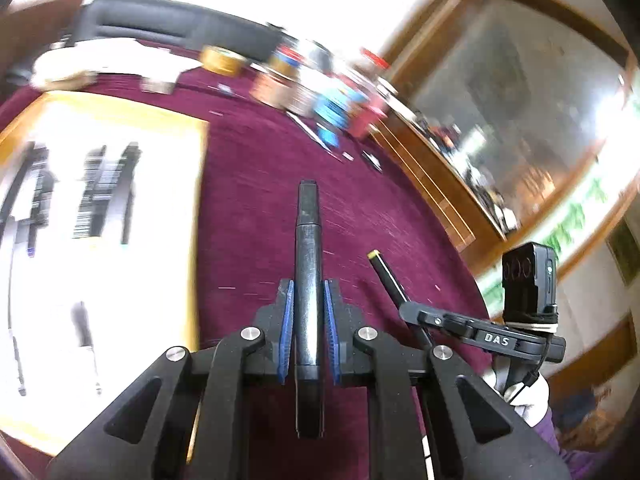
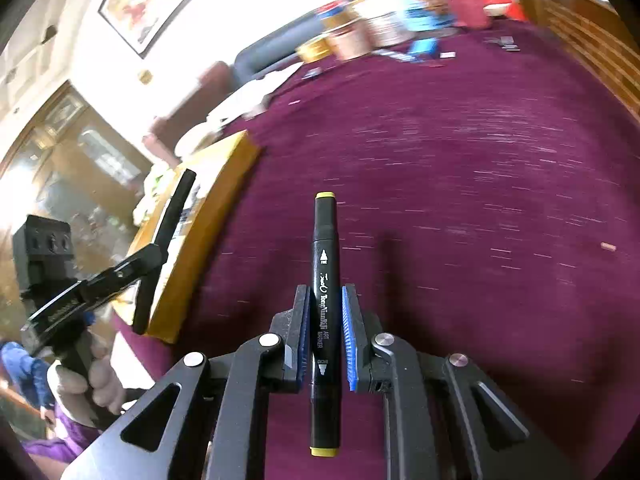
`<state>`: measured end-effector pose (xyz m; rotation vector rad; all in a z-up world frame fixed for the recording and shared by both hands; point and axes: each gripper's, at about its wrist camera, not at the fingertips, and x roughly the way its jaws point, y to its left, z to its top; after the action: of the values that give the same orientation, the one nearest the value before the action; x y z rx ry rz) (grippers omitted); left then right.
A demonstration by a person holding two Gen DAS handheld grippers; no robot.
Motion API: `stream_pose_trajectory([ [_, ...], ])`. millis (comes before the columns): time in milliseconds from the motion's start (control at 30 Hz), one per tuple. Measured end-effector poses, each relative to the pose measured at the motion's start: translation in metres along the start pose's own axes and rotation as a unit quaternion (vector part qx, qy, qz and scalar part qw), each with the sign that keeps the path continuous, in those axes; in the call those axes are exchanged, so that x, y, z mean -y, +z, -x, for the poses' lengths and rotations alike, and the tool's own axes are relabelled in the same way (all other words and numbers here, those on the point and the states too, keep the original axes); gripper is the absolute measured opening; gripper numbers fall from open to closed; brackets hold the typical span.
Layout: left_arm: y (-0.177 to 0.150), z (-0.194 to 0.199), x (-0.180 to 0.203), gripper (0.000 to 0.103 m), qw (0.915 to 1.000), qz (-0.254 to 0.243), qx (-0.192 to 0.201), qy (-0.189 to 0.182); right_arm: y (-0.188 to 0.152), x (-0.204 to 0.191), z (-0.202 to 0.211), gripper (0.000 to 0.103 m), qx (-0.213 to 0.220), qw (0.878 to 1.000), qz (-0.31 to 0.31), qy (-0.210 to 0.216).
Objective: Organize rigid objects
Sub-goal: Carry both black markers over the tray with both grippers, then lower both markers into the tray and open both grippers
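Plainly, in the left wrist view, the left gripper (image 1: 308, 312) is clamped on a dark, glossy black marker pen (image 1: 307, 264), its blue pads pressing the barrel on both sides, and the pen points forward over the maroon cloth-covered table (image 1: 280, 184). To the left lies a shallow wooden tray with a pale, bright floor (image 1: 188, 216), and several dark pen-like things (image 1: 104, 184) already lie inside it (too blurred to count or name). That suggests some sorting is done. Far back along the table's edge sits a blurred cluster of tape rolls and coloured containers (image 1: 316, 88), and a few small bits lie loose on the cloth near them, so I judge there is more left to gather. At the right the other gripper (image 1: 404, 296) shows side-on, carrying a black pen with a yellow end.

In the right wrist view, the right gripper (image 2: 325, 320) is closed on a black art marker with yellow caps (image 2: 325, 280), white lettering along the barrel, held above the maroon cloth. At the left, the left gripper and its dark marker hang just over the near corner of the wooden tray (image 2: 236, 160). Neither marker is in the tray yet. My reading: both pens are picked up and mid-carry, with the placing not yet done.
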<state>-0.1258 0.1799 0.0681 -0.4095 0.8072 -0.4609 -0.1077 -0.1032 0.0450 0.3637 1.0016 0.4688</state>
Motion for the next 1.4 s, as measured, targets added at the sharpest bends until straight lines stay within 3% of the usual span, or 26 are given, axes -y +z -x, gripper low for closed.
stream_pose_trajectory([
  [267, -0.003, 0.057, -0.094, 0.012, 0.991, 0.097, 0.058, 0.072, 0.013, -0.089, -0.067, 0.014, -0.055, 0.995, 0.037, 0.077],
  [500, -0.008, 0.074, -0.154, 0.012, 0.9782, 0.158, 0.065, 0.118, 0.015, -0.153, -0.117, 0.014, -0.093, 0.988, 0.067, 0.102],
  [733, -0.008, 0.078, -0.168, 0.012, 0.9752, 0.158, 0.063, 0.141, 0.015, -0.19, -0.167, 0.014, -0.132, 0.983, 0.064, 0.109],
  [967, -0.006, 0.087, -0.17, 0.015, 0.9763, 0.162, 0.076, 0.122, 0.006, -0.226, -0.19, 0.014, -0.151, 0.978, 0.09, 0.109],
  [1000, -0.005, 0.09, -0.17, 0.016, 0.9762, 0.159, 0.081, 0.124, 0.005, -0.23, -0.19, 0.014, -0.151, 0.978, 0.096, 0.107],
  [1067, -0.004, 0.096, -0.167, 0.031, 0.9747, 0.153, 0.091, 0.135, 0.002, -0.236, -0.193, 0.014, -0.15, 0.978, 0.108, 0.099],
  [1100, -0.003, 0.1, -0.165, 0.05, 0.9727, 0.151, 0.1, 0.146, 0.001, -0.239, -0.194, 0.014, -0.149, 0.978, 0.113, 0.095],
  [1133, -0.003, 0.103, -0.163, 0.06, 0.9709, 0.149, 0.108, 0.153, 0.0, -0.24, -0.192, 0.014, -0.147, 0.978, 0.118, 0.09],
  [1400, 0.001, 0.124, -0.151, 0.069, 0.9573, 0.121, 0.152, 0.214, -0.002, -0.25, -0.182, 0.022, -0.101, 0.981, 0.156, 0.051],
])
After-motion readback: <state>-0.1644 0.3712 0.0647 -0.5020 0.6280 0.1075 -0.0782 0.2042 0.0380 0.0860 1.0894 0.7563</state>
